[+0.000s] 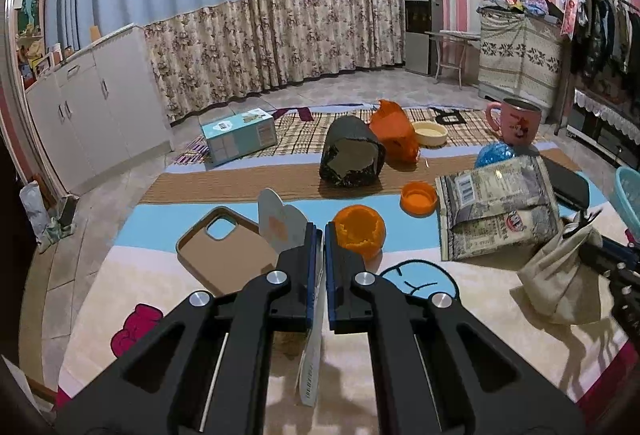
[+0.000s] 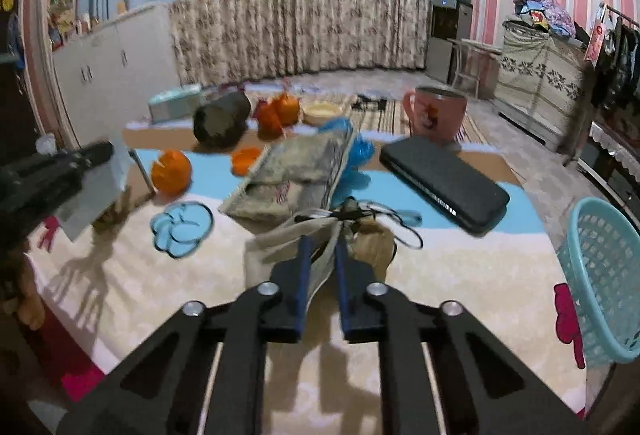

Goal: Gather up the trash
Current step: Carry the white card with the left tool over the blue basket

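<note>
The left gripper (image 1: pixel 319 235) holds a flat white card (image 1: pixel 280 225) between its fingers (image 1: pixel 298 275), above the rug (image 1: pixel 160 299), beside an orange cup (image 1: pixel 359 231).

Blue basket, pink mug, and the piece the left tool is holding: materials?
Blue basket: looks like moulded plastic, matte, with a perforated lattice wall. Pink mug: printed pink outside, grey metallic-looking rim, possibly steel-lined plastic. White card in the left tool: thin, flat, printed sheet, seemingly card or paper packaging.

Both wrist views low over rug (image 1: pixel 248 315), facing curtain (image 2: pixel 280 35).
</note>
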A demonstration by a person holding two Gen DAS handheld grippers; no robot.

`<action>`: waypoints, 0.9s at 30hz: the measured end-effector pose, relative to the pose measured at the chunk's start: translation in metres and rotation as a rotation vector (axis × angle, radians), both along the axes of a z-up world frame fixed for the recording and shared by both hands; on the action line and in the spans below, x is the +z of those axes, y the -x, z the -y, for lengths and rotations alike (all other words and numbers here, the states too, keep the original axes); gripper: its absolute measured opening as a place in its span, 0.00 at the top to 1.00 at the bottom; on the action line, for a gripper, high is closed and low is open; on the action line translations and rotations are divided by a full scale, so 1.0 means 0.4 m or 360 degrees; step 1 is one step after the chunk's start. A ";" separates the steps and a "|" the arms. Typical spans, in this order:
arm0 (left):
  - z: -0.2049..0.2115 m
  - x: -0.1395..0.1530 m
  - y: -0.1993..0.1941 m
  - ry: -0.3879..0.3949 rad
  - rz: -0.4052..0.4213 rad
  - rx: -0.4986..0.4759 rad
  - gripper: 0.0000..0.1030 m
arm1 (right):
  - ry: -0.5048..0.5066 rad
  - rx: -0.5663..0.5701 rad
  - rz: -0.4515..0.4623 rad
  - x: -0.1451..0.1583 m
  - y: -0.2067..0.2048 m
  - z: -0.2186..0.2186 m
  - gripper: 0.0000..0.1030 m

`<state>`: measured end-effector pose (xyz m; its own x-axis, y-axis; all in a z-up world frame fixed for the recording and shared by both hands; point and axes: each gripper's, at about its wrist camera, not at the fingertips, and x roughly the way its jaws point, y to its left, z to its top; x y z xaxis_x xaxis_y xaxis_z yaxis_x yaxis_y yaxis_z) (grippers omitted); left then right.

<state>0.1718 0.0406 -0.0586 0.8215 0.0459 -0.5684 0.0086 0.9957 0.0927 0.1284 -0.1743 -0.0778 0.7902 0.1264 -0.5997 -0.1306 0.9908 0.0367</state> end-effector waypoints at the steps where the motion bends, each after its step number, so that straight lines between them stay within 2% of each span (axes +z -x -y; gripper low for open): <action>1: 0.000 0.008 0.003 0.0009 0.0011 -0.0006 0.98 | -0.0034 0.0003 0.0029 0.014 0.008 0.010 0.92; 6: 0.017 0.068 0.028 -0.0002 0.0115 -0.0042 0.98 | -0.0067 -0.0028 0.0123 0.082 0.011 0.059 0.93; 14: 0.074 0.161 0.055 0.0028 0.0196 -0.0123 0.98 | -0.0151 -0.0191 0.0199 0.155 0.022 0.197 0.93; 21: 0.193 0.233 0.063 0.0091 0.0245 -0.0264 0.98 | -0.0141 -0.0352 0.0252 0.198 0.063 0.332 0.93; 27: 0.339 0.223 0.053 0.0111 0.0201 -0.0420 0.98 | -0.0118 -0.0520 0.0267 0.212 0.114 0.478 0.93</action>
<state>0.1506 -0.0950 0.0308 0.8642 -0.2143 -0.4552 0.2609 0.9645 0.0412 0.0828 -0.3656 0.0070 0.8825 -0.1104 -0.4573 0.1816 0.9767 0.1146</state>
